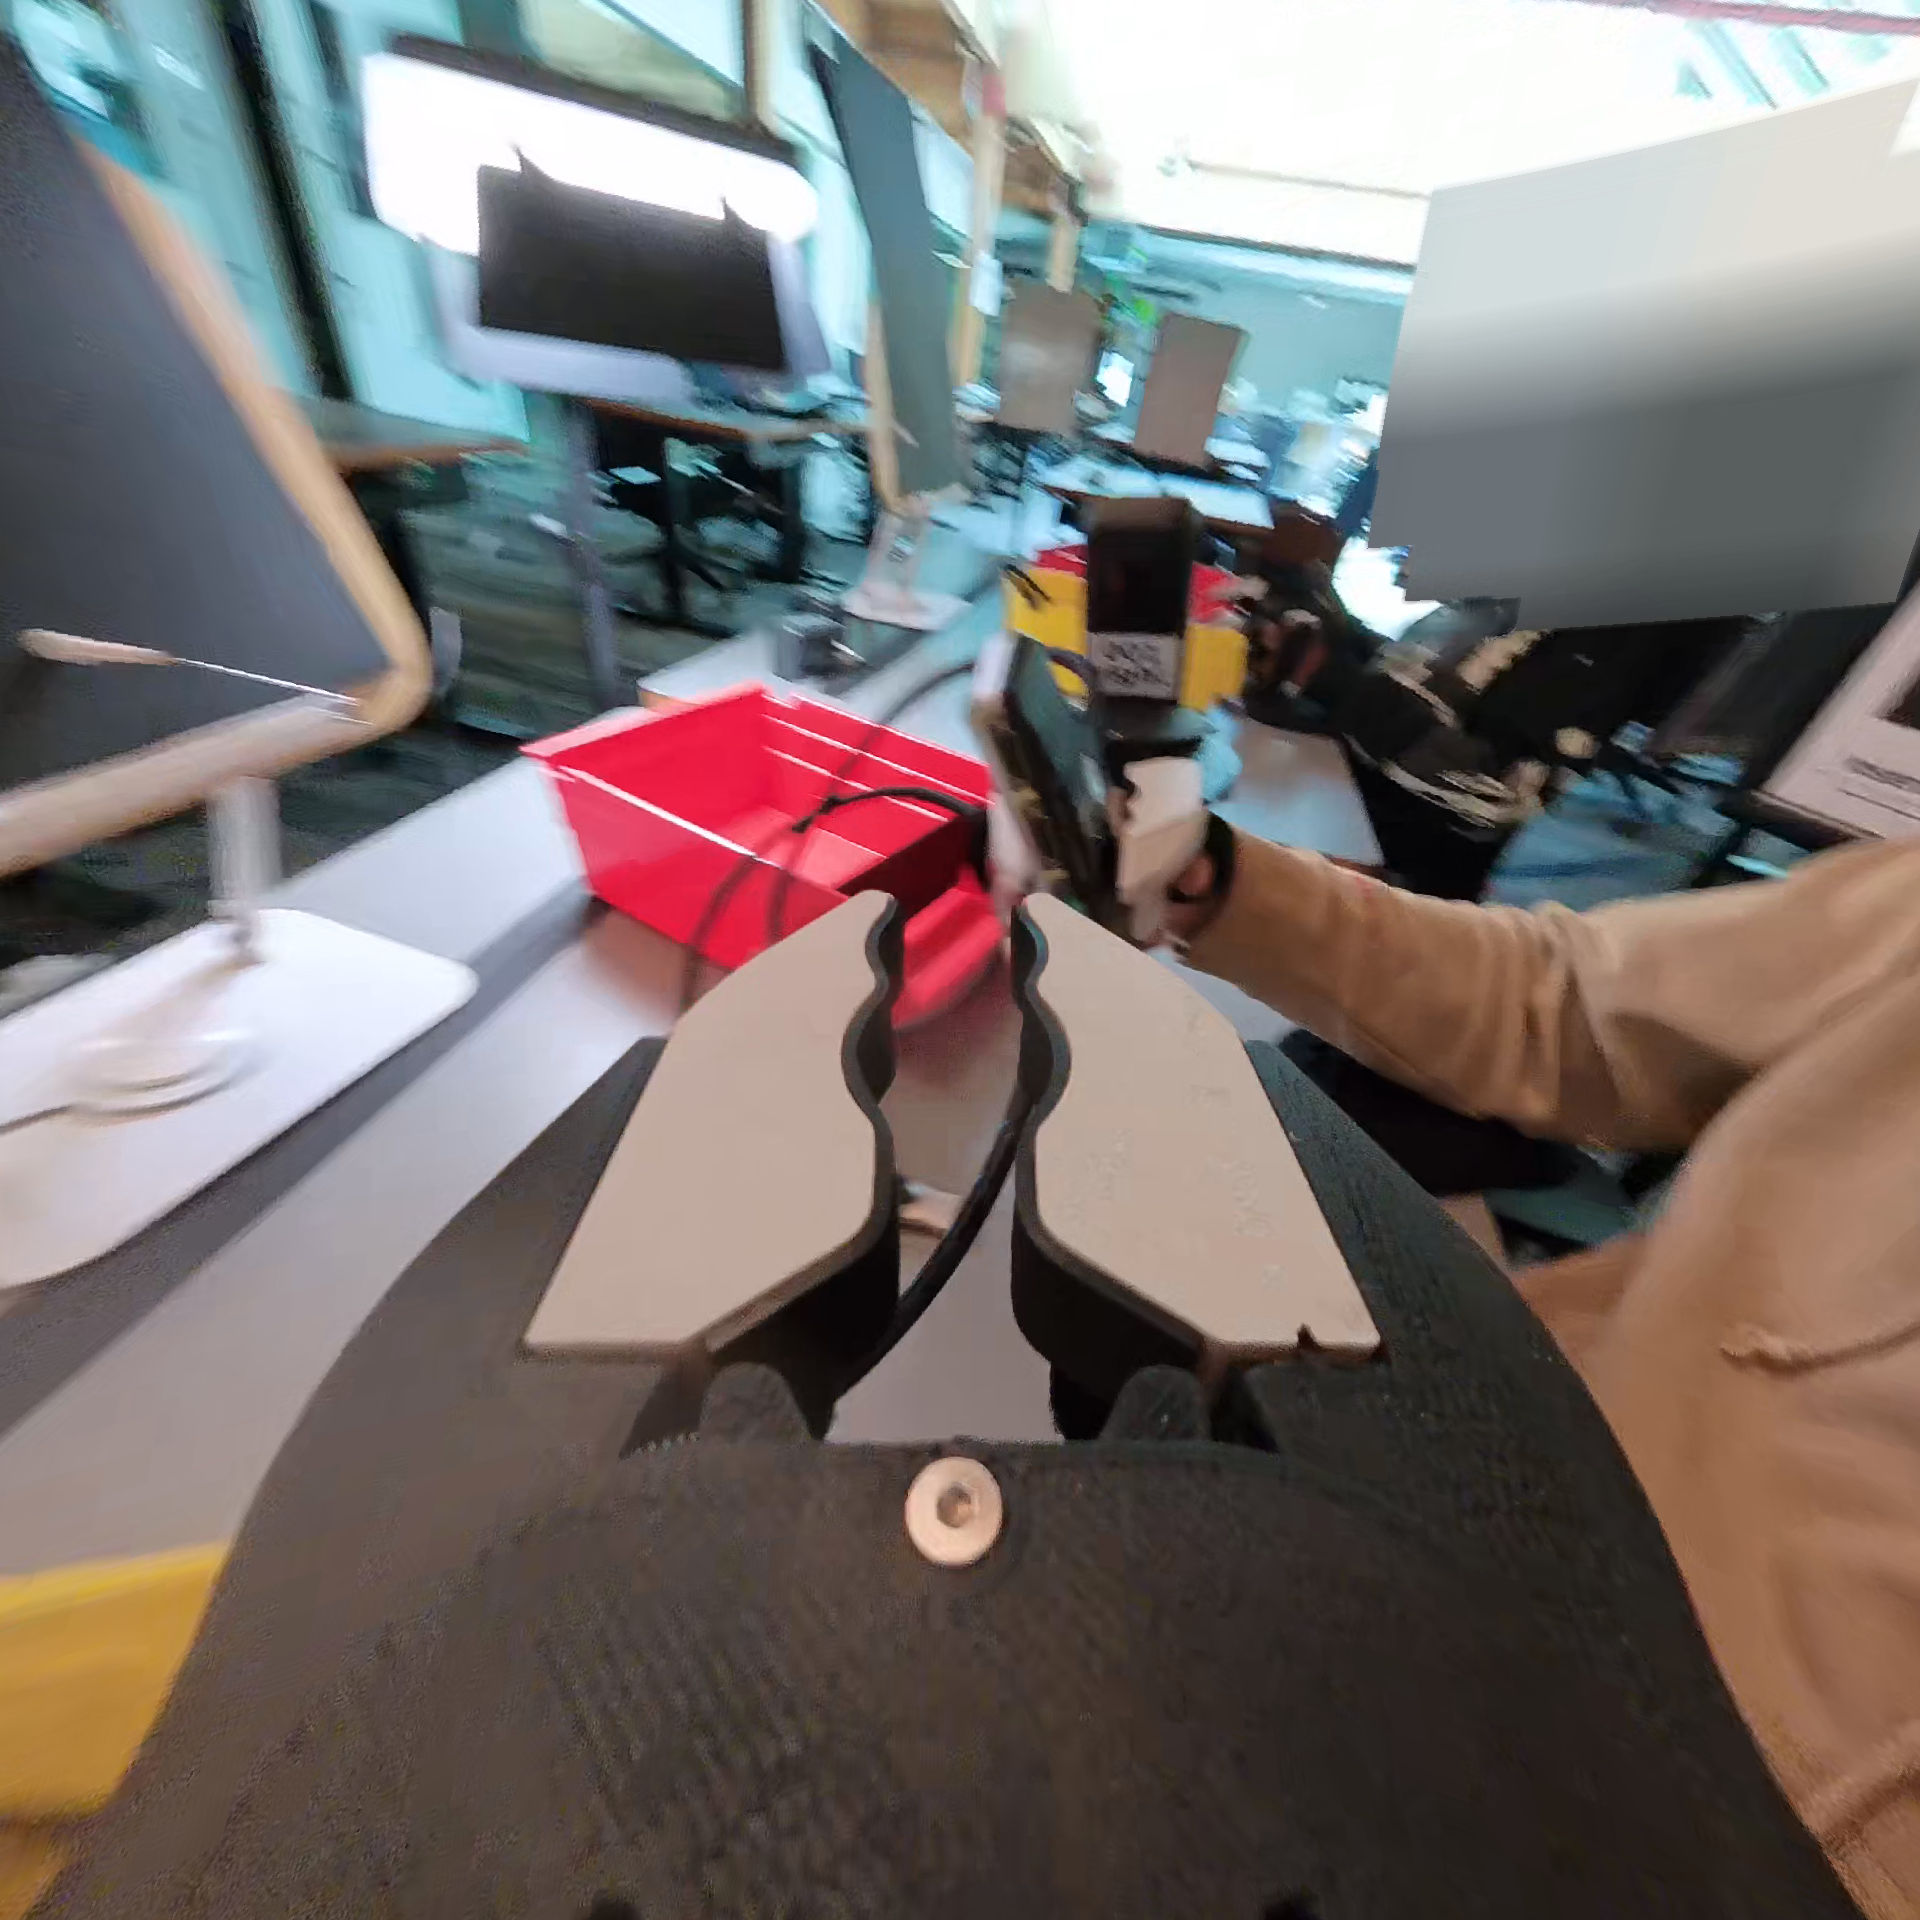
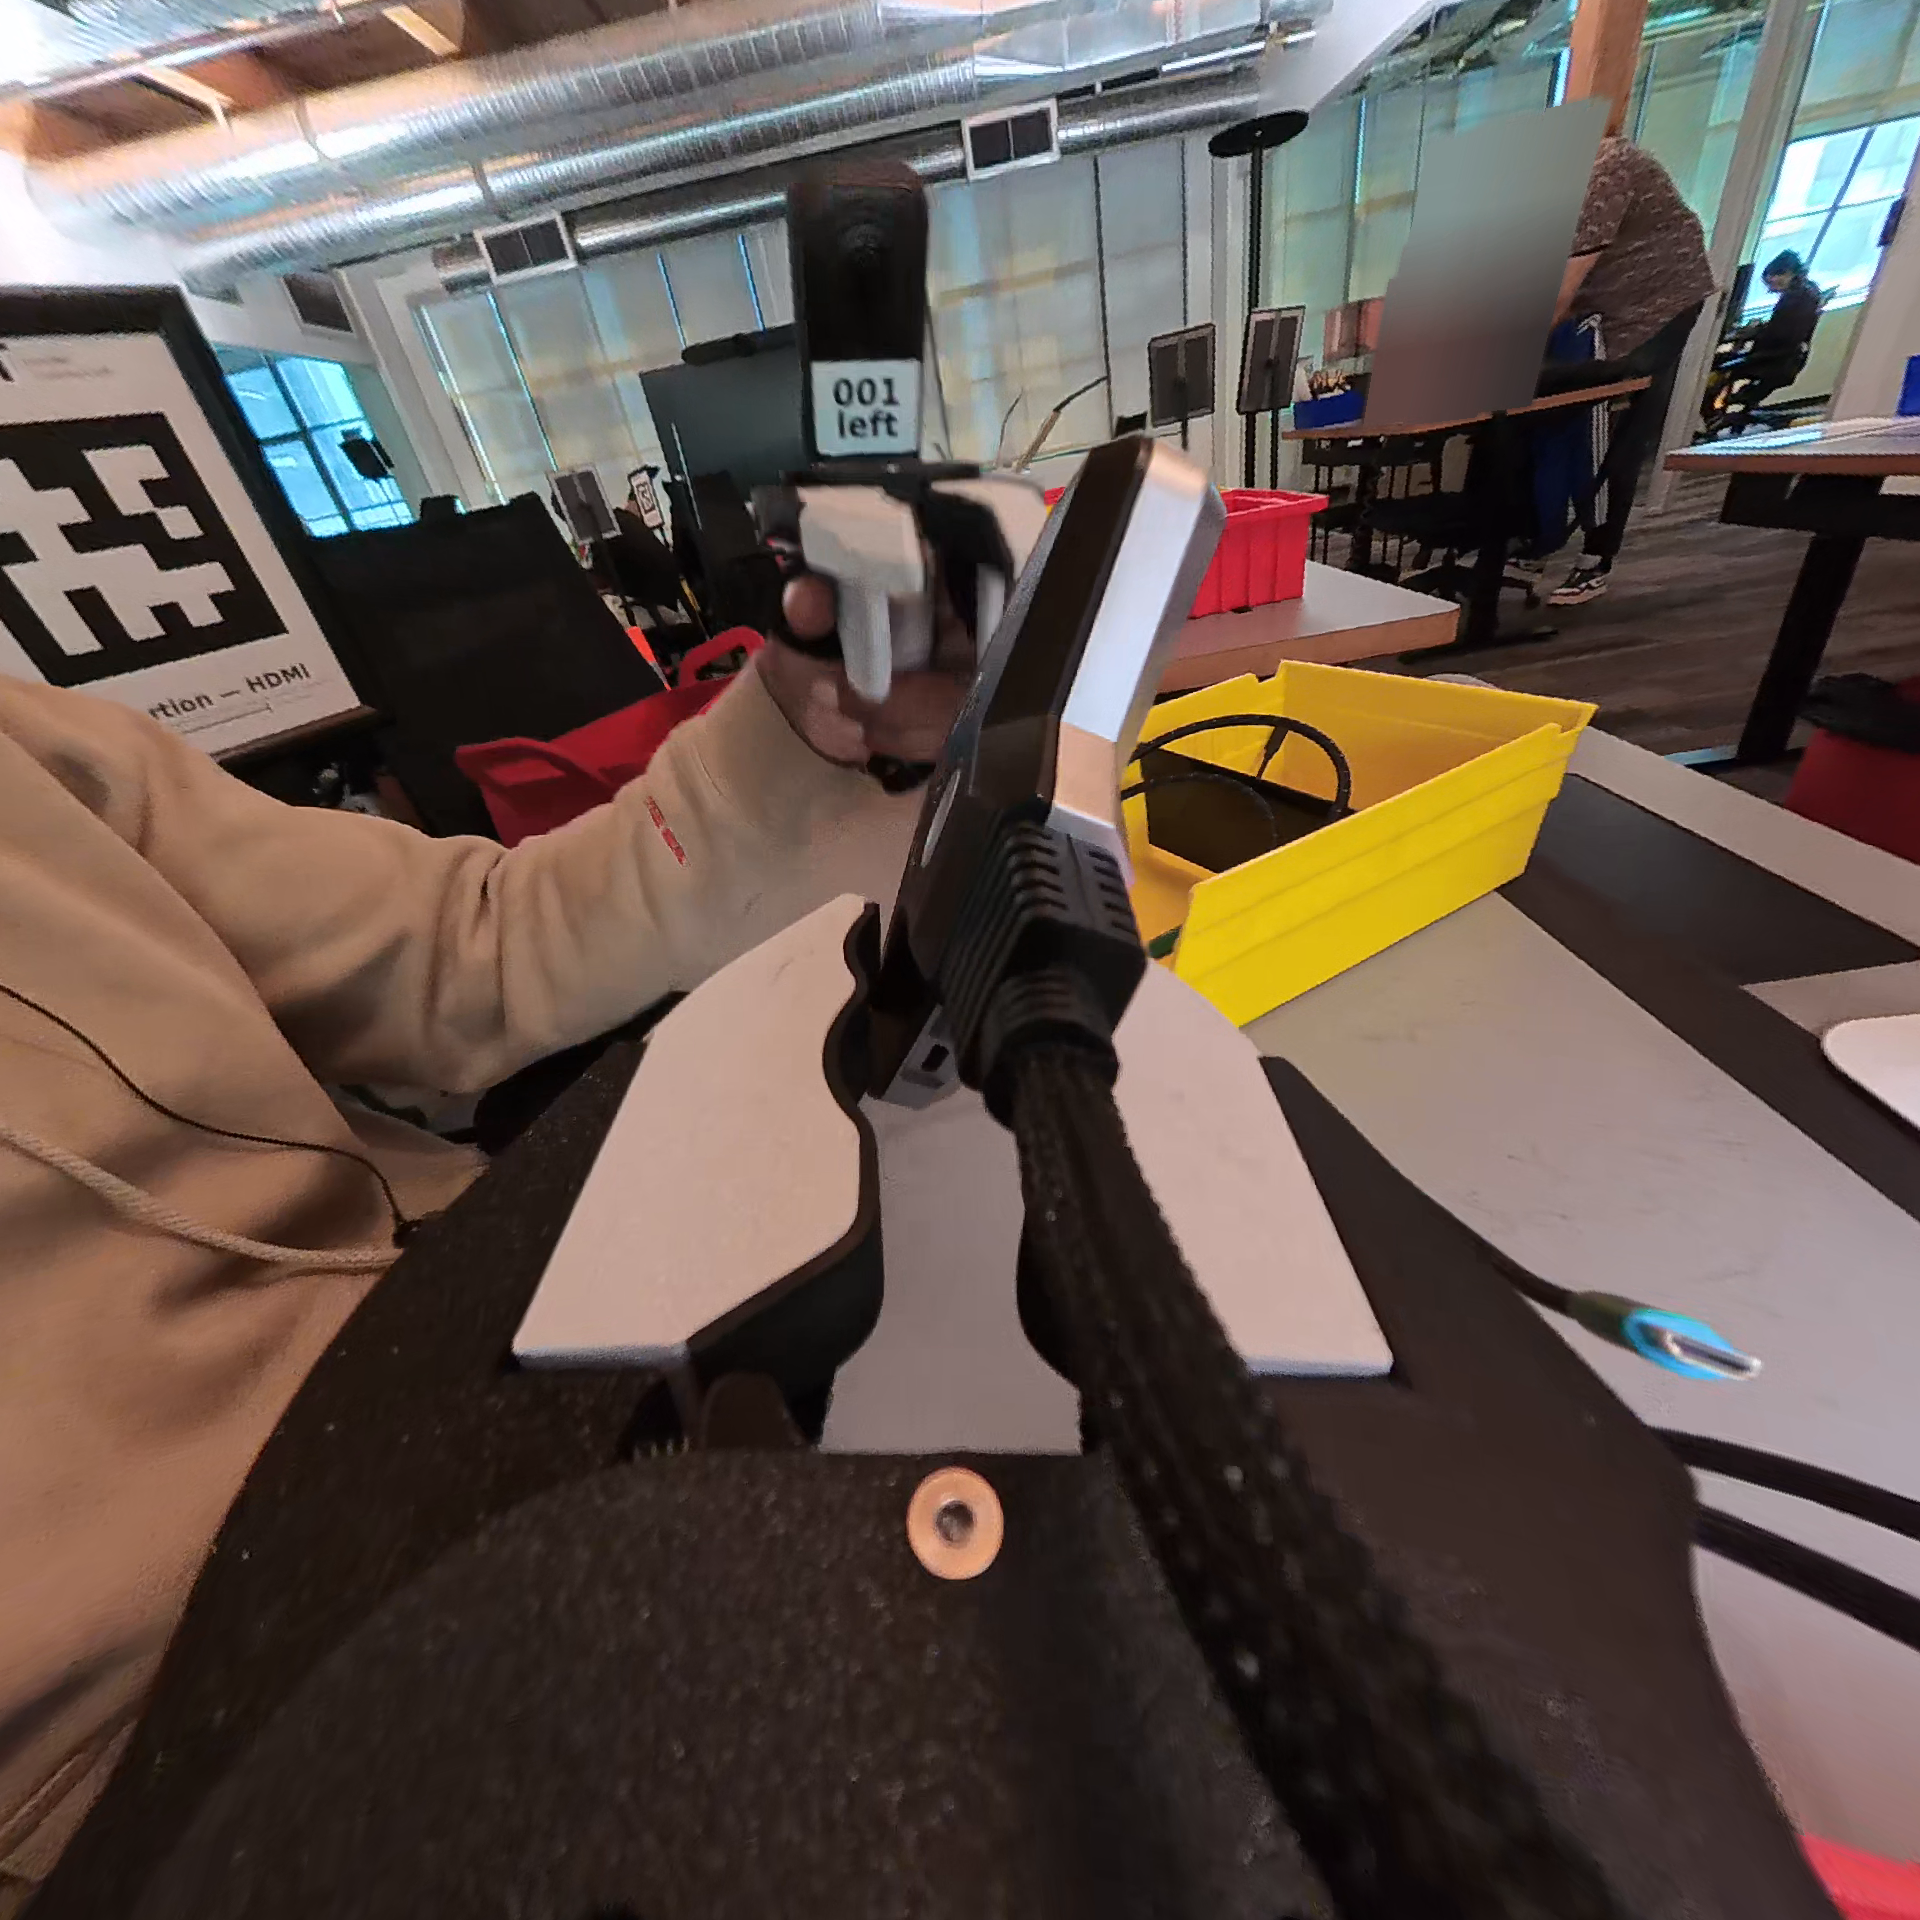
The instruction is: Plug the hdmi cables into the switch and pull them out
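My right gripper (image 2: 987,961) is shut on the HDMI switch (image 2: 1081,665), a flat black box with a silver edge, and holds it tilted above the table. A black HDMI plug (image 2: 1049,935) with a thick braided cable (image 2: 1164,1351) sits in the switch's near end. My left gripper (image 1: 958,925) is open with a narrow gap and holds nothing; a thin black cable (image 1: 961,1216) runs below its fingers. The left wrist view shows the right gripper (image 1: 1101,831) and the switch (image 1: 1044,769) just beyond my left fingertips. The left gripper also shows behind the switch (image 2: 914,561).
A red bin (image 1: 665,810) with a thin cable stands ahead of the left gripper. A yellow bin (image 2: 1382,831) holds coiled black cables. A blue-tipped plug (image 2: 1688,1351) lies on the grey table (image 2: 1507,1122). A monitor stand base (image 1: 208,1039) is at left. A tan sleeve (image 1: 1558,997) crosses at right. One gripper's finger ends stand about 12 cm off the other's.
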`<action>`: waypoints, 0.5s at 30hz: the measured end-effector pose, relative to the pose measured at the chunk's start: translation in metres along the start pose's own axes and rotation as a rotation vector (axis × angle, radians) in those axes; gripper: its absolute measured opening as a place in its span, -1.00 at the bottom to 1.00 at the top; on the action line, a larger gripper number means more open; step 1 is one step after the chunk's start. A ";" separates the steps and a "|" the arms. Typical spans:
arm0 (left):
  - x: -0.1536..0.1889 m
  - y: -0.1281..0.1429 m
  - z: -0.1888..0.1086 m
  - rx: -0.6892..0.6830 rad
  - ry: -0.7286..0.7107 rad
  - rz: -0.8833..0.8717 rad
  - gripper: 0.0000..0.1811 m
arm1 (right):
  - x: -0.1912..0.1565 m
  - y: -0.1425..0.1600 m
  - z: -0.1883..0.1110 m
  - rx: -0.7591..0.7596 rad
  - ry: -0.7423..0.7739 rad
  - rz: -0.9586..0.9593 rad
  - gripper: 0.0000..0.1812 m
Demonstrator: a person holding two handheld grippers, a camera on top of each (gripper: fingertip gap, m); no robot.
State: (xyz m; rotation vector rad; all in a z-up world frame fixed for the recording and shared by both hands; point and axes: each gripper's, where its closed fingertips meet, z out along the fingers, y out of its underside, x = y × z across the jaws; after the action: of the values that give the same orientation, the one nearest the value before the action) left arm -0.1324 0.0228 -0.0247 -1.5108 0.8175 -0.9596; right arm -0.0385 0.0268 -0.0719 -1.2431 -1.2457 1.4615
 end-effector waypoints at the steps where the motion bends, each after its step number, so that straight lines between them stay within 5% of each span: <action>1: -0.012 -0.010 -0.016 0.029 -0.072 0.007 -0.80 | 0.002 0.000 -0.003 -0.006 0.010 -0.009 -0.72; 3: -0.040 -0.020 -0.049 0.037 -0.227 0.008 -0.81 | 0.006 0.000 -0.009 -0.014 0.024 -0.015 -0.70; 6: -0.087 -0.005 -0.090 -0.125 -0.432 0.012 -0.78 | 0.011 -0.003 -0.015 0.014 0.015 0.012 -0.71; 11: -0.173 0.053 -0.149 -0.594 -0.770 0.167 -0.74 | 0.016 -0.003 -0.014 0.040 0.015 0.032 -0.71; 15: -0.226 0.094 -0.189 -0.926 -0.891 0.207 -0.71 | 0.015 0.002 -0.011 0.027 0.007 0.036 -0.70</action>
State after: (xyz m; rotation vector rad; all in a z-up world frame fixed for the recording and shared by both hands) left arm -0.3994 0.1300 -0.1379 -2.2881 0.7310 0.3748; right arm -0.0302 0.0428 -0.0762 -1.2580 -1.2011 1.4933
